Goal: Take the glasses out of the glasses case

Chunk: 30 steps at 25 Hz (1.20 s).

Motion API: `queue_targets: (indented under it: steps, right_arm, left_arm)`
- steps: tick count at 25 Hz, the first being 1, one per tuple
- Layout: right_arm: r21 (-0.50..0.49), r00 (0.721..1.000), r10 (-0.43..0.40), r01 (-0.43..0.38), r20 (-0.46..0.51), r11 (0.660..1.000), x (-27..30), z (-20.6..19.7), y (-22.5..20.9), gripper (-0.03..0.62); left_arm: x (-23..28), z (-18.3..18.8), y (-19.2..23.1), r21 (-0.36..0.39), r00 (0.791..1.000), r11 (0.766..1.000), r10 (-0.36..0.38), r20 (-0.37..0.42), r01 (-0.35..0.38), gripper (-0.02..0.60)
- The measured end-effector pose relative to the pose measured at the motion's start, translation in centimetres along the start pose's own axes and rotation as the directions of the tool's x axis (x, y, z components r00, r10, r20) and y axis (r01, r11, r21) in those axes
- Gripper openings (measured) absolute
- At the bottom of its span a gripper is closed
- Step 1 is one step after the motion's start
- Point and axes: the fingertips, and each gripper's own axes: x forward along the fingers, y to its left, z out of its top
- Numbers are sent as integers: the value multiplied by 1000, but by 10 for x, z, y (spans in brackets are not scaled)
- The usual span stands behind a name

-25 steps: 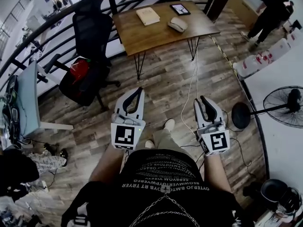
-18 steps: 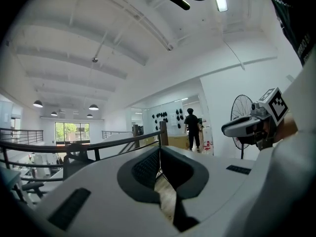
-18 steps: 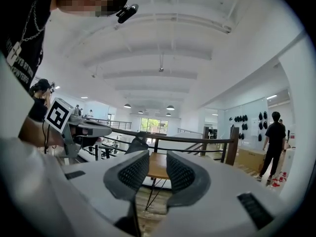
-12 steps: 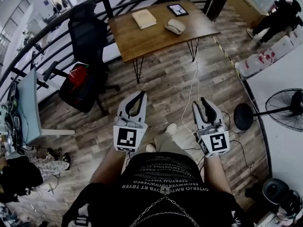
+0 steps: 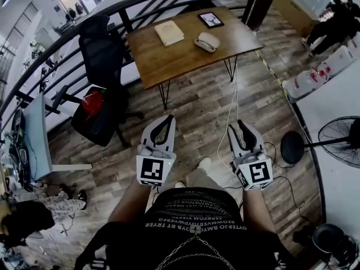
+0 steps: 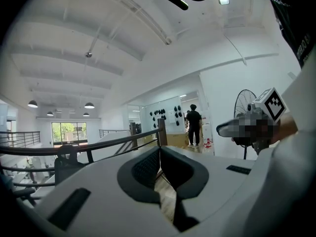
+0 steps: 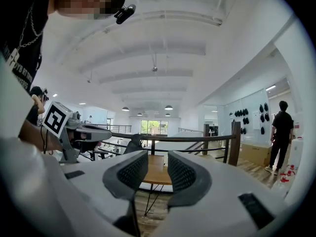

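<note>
Well short of the wooden table (image 5: 185,52) where what looks like the glasses case (image 5: 207,41) lies, we carry the left gripper (image 5: 166,119) pinched together and empty and the right gripper (image 5: 245,128) empty, its jaws just spreading wide, and should square up close before reaching.

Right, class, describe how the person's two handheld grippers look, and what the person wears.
The left gripper and right gripper are white shells with dark ribbed pads, each carrying a marker cube of black-and-white squares. The right gripper's jaws have just been opening, with nothing between them. The person wears a black T-shirt with white lettering and a chain.
</note>
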Motion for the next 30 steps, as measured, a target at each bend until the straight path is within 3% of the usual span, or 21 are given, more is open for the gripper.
queue_targets:
  steps: [10,19,24,30]
  right_arm:
    - [22,999,51,-51,0,998,39,2,-32,115]
    - [27,997,70,-71,24,997,50,6,-81,115]
    - [29,996,86,-87,23,996,53,1,-104,115]
    - [22,996,85,-86,15,996,53,2,-125,115]
  left_arm:
    - [49,9,11,-15,1000,1000,28,2,-28,29]
    - [102,27,-9,19,999,999,37,25,-37,29]
    - [128,32,-19,-14,999,999,33,11,-32,28]
    - [137,35,-26,1,999,999,45,8,-45,28]
